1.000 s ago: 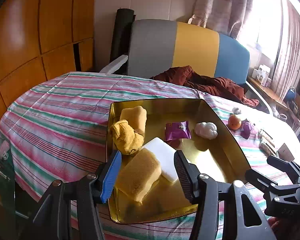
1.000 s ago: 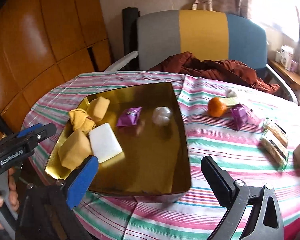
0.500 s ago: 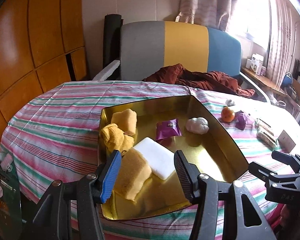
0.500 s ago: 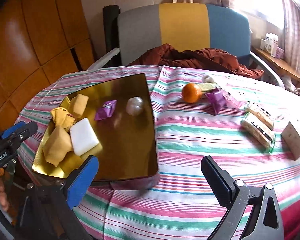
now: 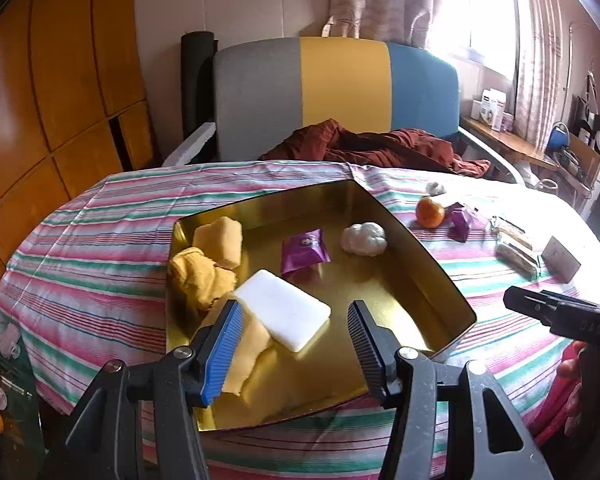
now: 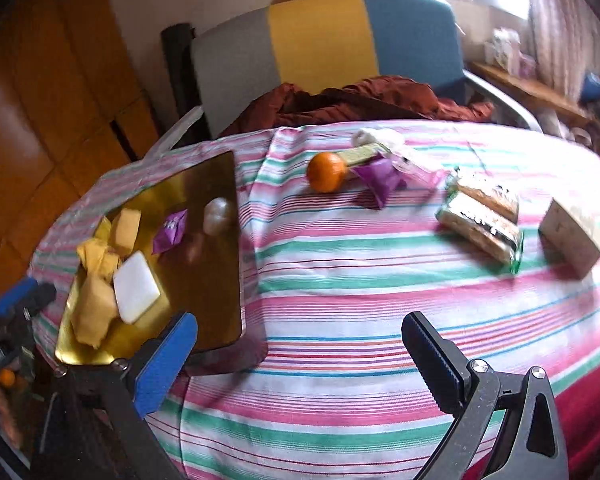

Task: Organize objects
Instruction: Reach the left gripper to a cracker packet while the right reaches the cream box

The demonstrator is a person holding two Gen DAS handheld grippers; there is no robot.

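step: fetching next item | left tool apart over tray, empty | right tool apart, empty | next: reach orange

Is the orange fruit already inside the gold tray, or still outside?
Outside. The orange fruit lies on the striped tablecloth, right of the gold tray.

My left gripper hangs with its jaws apart and empty over the near end of the shallow gold metal tray. A flat white rectangular block lies just beyond them, leaning on a yellow sponge. Far right on the striped tablecloth sits a small orange fruit.
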